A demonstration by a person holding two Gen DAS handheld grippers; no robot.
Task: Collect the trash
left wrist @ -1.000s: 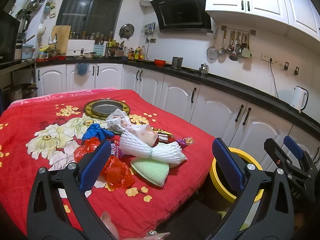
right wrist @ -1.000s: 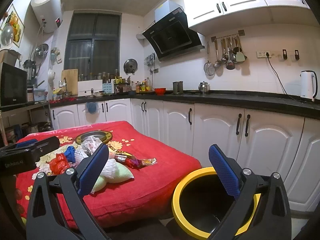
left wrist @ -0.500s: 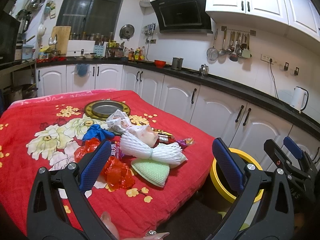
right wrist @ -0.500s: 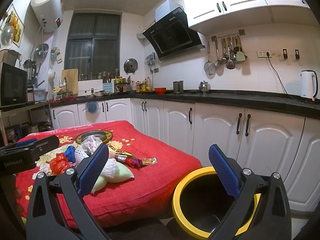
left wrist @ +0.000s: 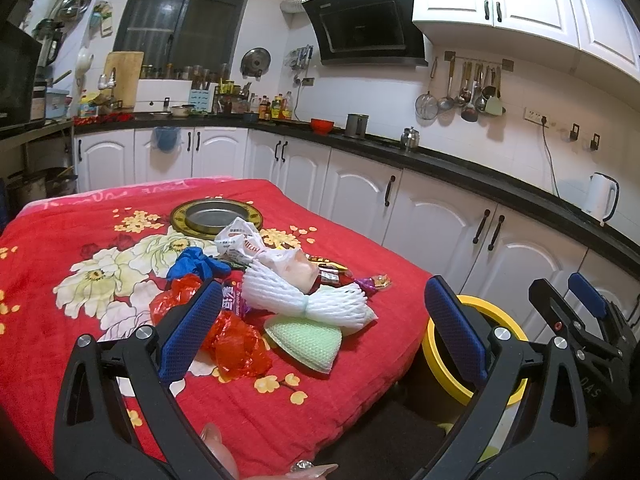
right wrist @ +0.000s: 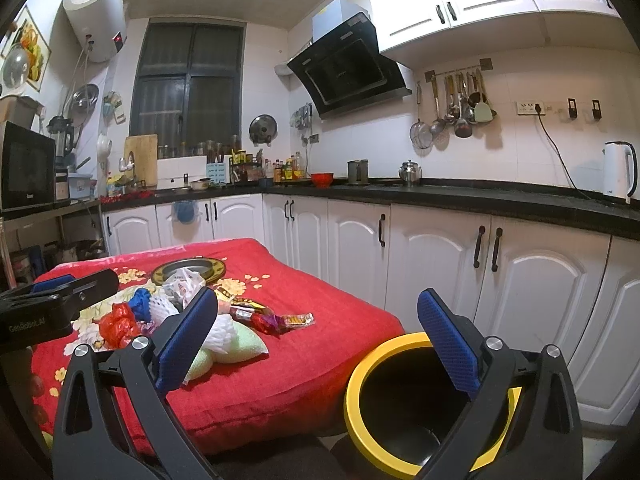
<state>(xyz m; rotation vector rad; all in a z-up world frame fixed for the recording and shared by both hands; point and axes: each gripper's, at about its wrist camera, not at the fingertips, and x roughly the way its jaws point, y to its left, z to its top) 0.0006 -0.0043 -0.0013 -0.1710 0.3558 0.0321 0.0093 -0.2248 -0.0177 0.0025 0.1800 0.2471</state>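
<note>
A pile of trash lies on the red flowered cloth (left wrist: 60, 340): white foam fruit nets (left wrist: 304, 300), a green foam net (left wrist: 308, 344), red plastic (left wrist: 236, 348), a blue rag (left wrist: 196, 268), a white wrapper (left wrist: 240, 240) and candy wrappers (right wrist: 276, 320). A black bin with a yellow rim (right wrist: 360, 384) stands on the floor right of the table; it also shows in the left wrist view (left wrist: 444, 368). My left gripper (left wrist: 324, 332) is open and empty above the pile's near side. My right gripper (right wrist: 316, 340) is open and empty, between the table and the bin.
A round metal dish (left wrist: 216, 216) sits on the cloth behind the pile. White cabinets (right wrist: 432, 264) with a black counter run along the back and right. A white kettle (right wrist: 618, 172) stands on the counter. The left gripper shows at the right wrist view's left edge (right wrist: 56, 300).
</note>
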